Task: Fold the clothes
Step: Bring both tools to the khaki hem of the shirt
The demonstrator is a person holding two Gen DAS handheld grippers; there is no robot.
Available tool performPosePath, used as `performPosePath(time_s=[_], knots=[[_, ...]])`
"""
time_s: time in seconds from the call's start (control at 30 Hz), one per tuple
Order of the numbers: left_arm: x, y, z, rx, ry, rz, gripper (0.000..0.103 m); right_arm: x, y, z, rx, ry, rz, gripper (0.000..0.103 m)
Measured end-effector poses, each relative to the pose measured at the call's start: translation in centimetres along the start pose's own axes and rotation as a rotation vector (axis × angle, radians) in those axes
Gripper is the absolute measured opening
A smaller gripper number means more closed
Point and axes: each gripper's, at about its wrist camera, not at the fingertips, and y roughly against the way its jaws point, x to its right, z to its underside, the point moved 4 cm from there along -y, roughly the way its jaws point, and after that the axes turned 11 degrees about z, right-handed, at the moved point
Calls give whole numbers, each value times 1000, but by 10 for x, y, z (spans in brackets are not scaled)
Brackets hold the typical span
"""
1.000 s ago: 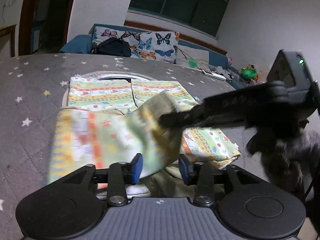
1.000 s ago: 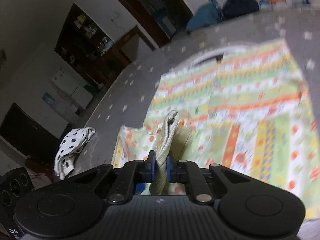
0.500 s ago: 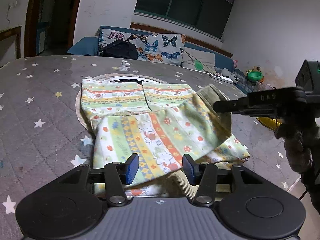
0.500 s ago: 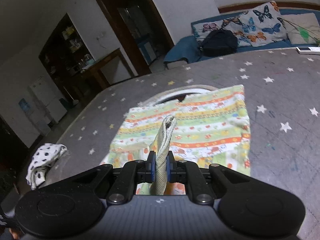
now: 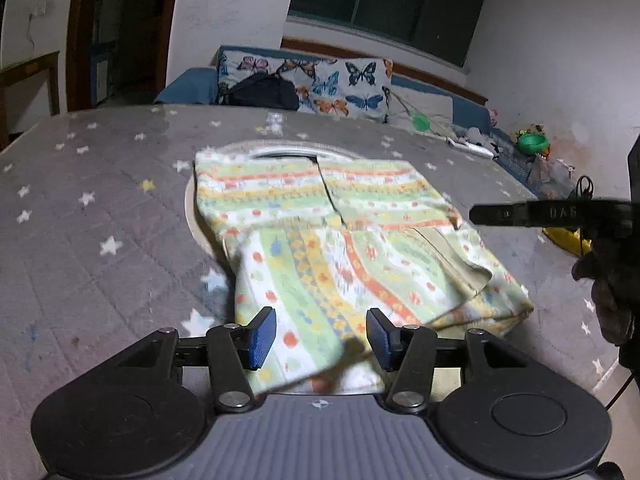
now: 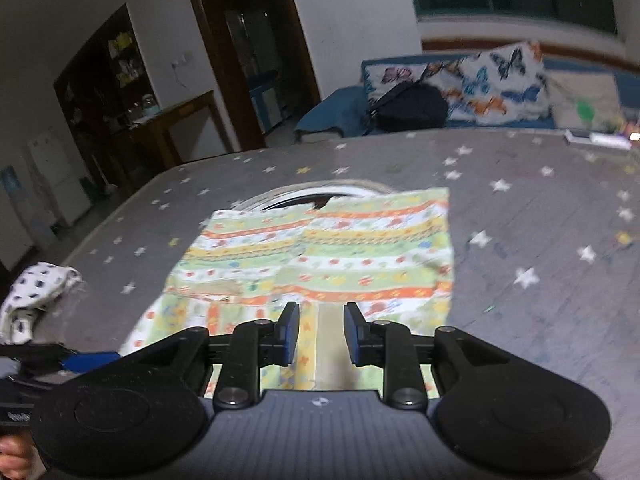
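Observation:
A striped, patterned garment [image 5: 340, 248] in green, yellow and orange lies on the grey star-print table [image 5: 100, 220]. Its near part is folded over the far part. My left gripper [image 5: 320, 336] is open just above the garment's near edge and holds nothing. My right gripper [image 6: 318, 332] is open over the garment [image 6: 320, 248], with cloth lying below the gap between its fingers. The right gripper also shows in the left wrist view [image 5: 552, 214], at the right above the garment's right side.
A white polka-dot cloth [image 6: 36, 296] lies at the table's left edge. A pale round ring [image 5: 288, 150] shows under the garment's far edge. A sofa with butterfly cushions [image 5: 320, 84] and a dark bag [image 5: 264, 92] stands beyond the table.
My right gripper has opened and let go of the garment's folded edge, which now lies flat. My left gripper stayed open. Both grippers drew back a little from the cloth.

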Motion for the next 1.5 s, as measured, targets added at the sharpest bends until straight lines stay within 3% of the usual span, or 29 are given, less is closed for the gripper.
performPosePath(time_s=[0.23,0.47,0.6,0.83,1.0,1.2,1.5], knots=[[-2,-21,-31,42,-4,-26,53,-24,-8,7,26,142,15,24],[-14,-61,-38,-12,12,-68,51,-42,-33,16,-2,198,-2,24],[-27,-74,-32,-39,28,-113,43,-40,-46,19,-28,192,6,24],[-34,-64,-34,-16,42,-129,43,-21,-50,21,-47,171,38,24],[-16,-42,-32,18,-43,-142,43,-23,-32,23,-31,196,20,24],[8,-33,-8,-15,-145,-133,43,-41,-13,31,-7,254,-38,35],[-2,-29,8,-46,-127,-153,48,-44,-2,47,-18,314,-38,36]])
